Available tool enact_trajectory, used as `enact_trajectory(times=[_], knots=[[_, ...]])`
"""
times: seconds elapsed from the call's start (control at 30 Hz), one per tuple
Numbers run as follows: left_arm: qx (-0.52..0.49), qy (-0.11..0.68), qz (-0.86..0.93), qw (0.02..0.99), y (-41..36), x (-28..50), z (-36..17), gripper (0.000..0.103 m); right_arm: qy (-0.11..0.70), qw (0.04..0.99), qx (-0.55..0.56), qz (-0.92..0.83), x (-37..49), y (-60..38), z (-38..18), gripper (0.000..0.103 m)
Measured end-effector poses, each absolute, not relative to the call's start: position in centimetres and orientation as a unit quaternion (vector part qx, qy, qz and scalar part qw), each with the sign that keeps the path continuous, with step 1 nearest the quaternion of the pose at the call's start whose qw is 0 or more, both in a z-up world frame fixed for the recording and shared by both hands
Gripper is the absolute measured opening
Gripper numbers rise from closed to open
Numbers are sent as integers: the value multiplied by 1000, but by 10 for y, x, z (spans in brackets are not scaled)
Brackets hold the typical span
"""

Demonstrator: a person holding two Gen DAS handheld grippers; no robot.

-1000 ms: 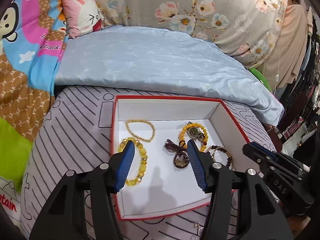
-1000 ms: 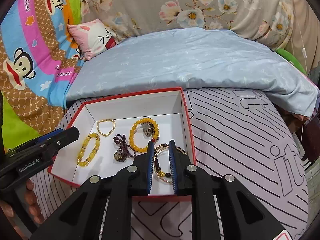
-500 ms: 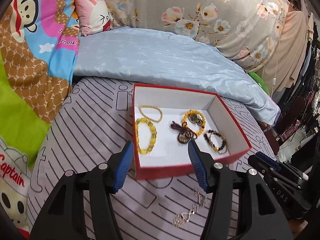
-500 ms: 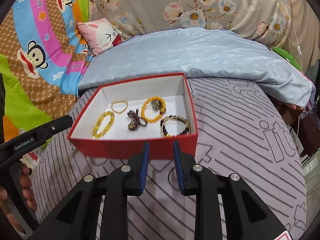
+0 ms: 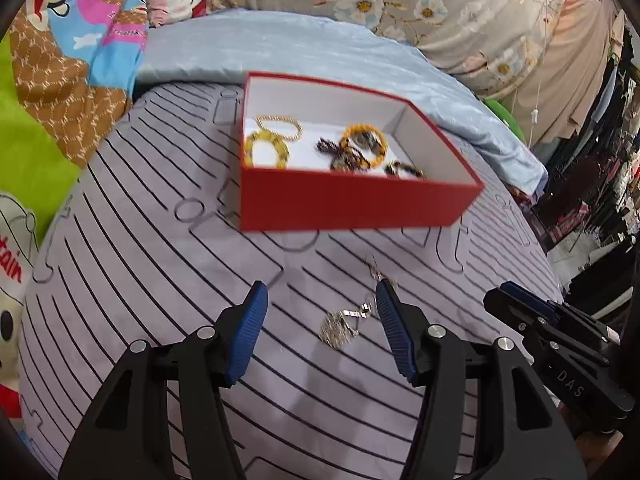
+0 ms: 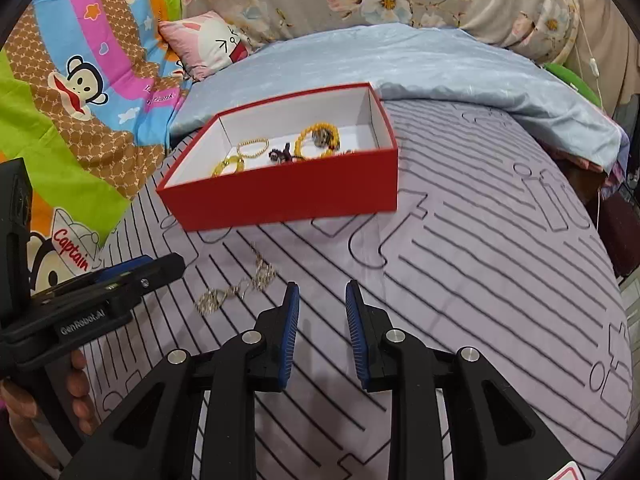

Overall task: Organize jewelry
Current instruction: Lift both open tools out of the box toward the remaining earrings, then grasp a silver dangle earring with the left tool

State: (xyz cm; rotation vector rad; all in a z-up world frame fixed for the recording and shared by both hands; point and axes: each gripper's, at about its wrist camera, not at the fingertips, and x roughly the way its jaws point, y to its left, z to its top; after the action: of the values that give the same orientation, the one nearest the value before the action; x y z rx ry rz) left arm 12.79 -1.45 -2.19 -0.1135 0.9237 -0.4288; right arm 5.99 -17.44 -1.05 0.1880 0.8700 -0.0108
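The left claw point(image 5: 318, 300) stands wide open and holds nothing, its blue ribbed fingers point(image 5: 245, 334) spread above the lilac bedsheet with black line print point(image 5: 140, 264). Between those fingers, closer to the right one, lies a tangled silver chain necklace point(image 5: 342, 322); its thin end runs away toward the far side, past the right fingertip. The right claw point(image 6: 322, 304) is partly open, a narrower gap between its blue pads, and it too grips nothing; it hovers over bare sheet. In the right wrist view the silver chain point(image 6: 236, 286) lies to the left of this claw, between it and the left claw's black body point(image 6: 100, 292).

Farther off, beyond the chain, sits an open red cardboard box with a white inside point(image 5: 340, 204) on the same sheet. In it lie a thin gold bead bracelet point(image 5: 280, 128) at the far left, a chunky yellow bead bracelet point(image 5: 266, 152) just nearer, a dark purple bead piece point(image 5: 336, 152) in the middle, an orange bead bracelet point(image 5: 364, 146) beside it, and a dark brown bead bracelet point(image 5: 404, 170) near the right wall. Behind the box spreads a pale blue quilt point(image 5: 280, 48).
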Motion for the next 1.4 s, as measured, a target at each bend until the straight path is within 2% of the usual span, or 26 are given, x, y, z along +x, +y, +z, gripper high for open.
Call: enact_trajectory(times=[0.4,0.6,0.93,0.97,1.0,1.4], knots=[[-28,456,-214,863,-36,116,-48,54,428,898,105,-11,48,-180,-16,24],[-17,451,-211,867,-39,118,-53,47,431,896,106,-7,49,-178,-18,24],[-3,440,-210,873,-43,121,-56,18,437,893,107,5,58,-172,-22,24],[-5,441,-208,873,-41,122,-56,10,437,893,107,8,59,-171,-22,24],[-8,443,-208,872,-40,124,-56,7,438,893,106,9,61,-170,-23,24],[-22,450,-204,869,-25,127,-55,3,441,892,99,27,74,-156,-25,24]])
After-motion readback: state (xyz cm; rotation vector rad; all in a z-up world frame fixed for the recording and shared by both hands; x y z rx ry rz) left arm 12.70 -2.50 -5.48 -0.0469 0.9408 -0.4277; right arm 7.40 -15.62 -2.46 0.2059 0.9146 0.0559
